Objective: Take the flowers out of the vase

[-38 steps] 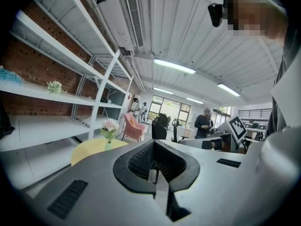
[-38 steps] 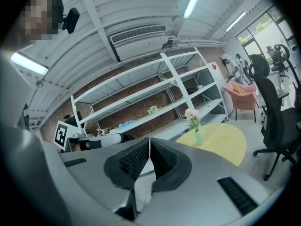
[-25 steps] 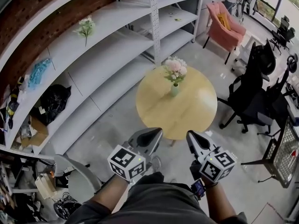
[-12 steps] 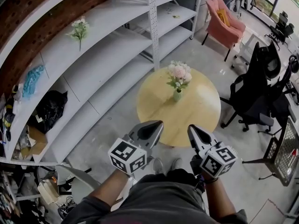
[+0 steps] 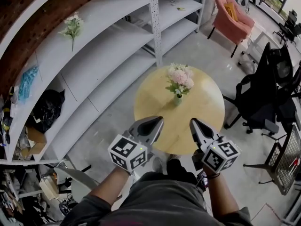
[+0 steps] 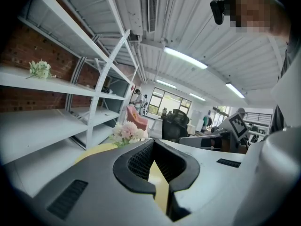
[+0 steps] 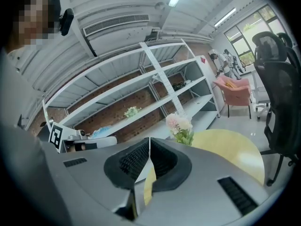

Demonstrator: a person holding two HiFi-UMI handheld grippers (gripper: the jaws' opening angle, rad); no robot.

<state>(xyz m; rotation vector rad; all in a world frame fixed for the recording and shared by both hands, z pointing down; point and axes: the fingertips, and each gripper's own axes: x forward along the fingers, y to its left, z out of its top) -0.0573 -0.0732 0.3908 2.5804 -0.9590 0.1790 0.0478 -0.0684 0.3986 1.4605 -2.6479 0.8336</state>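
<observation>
A bunch of pale pink and white flowers (image 5: 179, 76) stands upright in a small pale green vase (image 5: 177, 99) near the middle of a round wooden table (image 5: 207, 102). Both grippers hover side by side at the table's near edge, well short of the vase. My left gripper (image 5: 157, 122) is shut with nothing in it, and my right gripper (image 5: 194, 123) is shut and empty too. The left gripper view shows the flowers (image 6: 127, 132) beyond the closed tips (image 6: 153, 142). From the right gripper view the flowers (image 7: 178, 124) stand just past the closed tips (image 7: 149, 140).
Long white shelves (image 5: 94, 55) with an upright post (image 5: 155, 22) run along the brick wall at left; another bunch of flowers (image 5: 70, 26) lies on one. A pink armchair (image 5: 233, 15), a black office chair (image 5: 268, 93) and a wire cart (image 5: 289, 164) stand to the right.
The person has stepped towards the table, so the grippers now reach over its near edge. Both grippers have stayed shut; the flowers and vase have not moved.
</observation>
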